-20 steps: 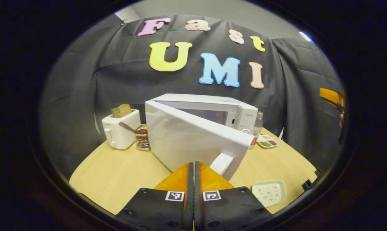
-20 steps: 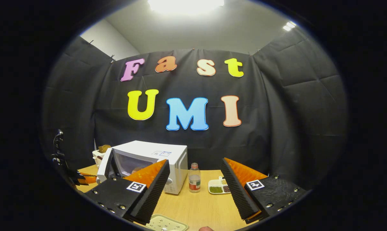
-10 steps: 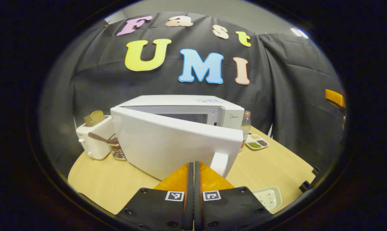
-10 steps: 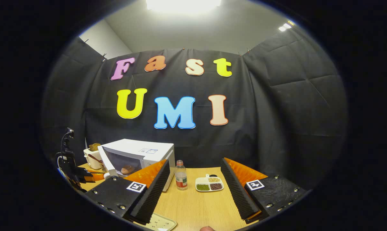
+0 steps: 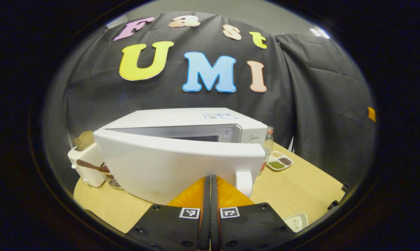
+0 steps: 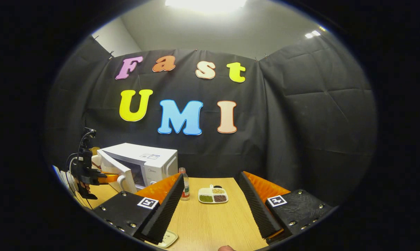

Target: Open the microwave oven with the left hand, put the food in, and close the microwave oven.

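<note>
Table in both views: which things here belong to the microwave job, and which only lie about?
Job: microwave oven, its door, left gripper.
Lying about: toaster, bottle, divided dish, white tray, idle right gripper.

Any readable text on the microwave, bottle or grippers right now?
Microwave brand mark: too blurred to read.
Sticker on its top: too small.
Bottle label: too small.
Left gripper, right gripper: coded squares, no words.
</note>
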### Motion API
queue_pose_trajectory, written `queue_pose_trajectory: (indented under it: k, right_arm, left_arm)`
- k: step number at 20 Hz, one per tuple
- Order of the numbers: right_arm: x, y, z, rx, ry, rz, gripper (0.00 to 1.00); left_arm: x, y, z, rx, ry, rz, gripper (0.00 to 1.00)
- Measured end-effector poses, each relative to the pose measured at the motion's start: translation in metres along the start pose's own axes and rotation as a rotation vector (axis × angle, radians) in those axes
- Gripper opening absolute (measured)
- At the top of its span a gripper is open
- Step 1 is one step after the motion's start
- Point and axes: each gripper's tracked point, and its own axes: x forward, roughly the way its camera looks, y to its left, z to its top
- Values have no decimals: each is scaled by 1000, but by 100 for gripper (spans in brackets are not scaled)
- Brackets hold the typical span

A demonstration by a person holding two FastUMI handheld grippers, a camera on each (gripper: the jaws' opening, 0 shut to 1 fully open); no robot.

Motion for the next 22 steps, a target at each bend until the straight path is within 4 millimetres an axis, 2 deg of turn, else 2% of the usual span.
queue_pose_trajectory:
  k: [4,11,12,16,17,18,19,22]
  right_arm:
    - [-5,-1,-4,13,13,-14,98]
    - [-16,-11,-10,15,35,-50,97]
    - [-18,-13,-11,14,39,-55,97]
    - [-23,-15,-13,9,43,-60,98]
    - [-22,-14,-13,9,45,-55,98]
    - [-21,-11,-12,11,43,-44,97]
    - [-21,-7,-11,14,40,-35,97]
    - [-20,18,-12,46,41,26,98]
  left_arm:
    - [30,-4,8,-9,5,-12,7]
    - [70,2,22,-48,13,4,7]
    - [73,-3,20,-88,24,-24,7]
    - [83,-11,11,-138,43,-52,7]
    - [89,-1,17,-112,32,-7,7]
    - [80,-9,13,-144,66,-34,7]
    - [89,-8,10,-169,78,-29,7]
    - [80,1,16,-158,79,44,7]
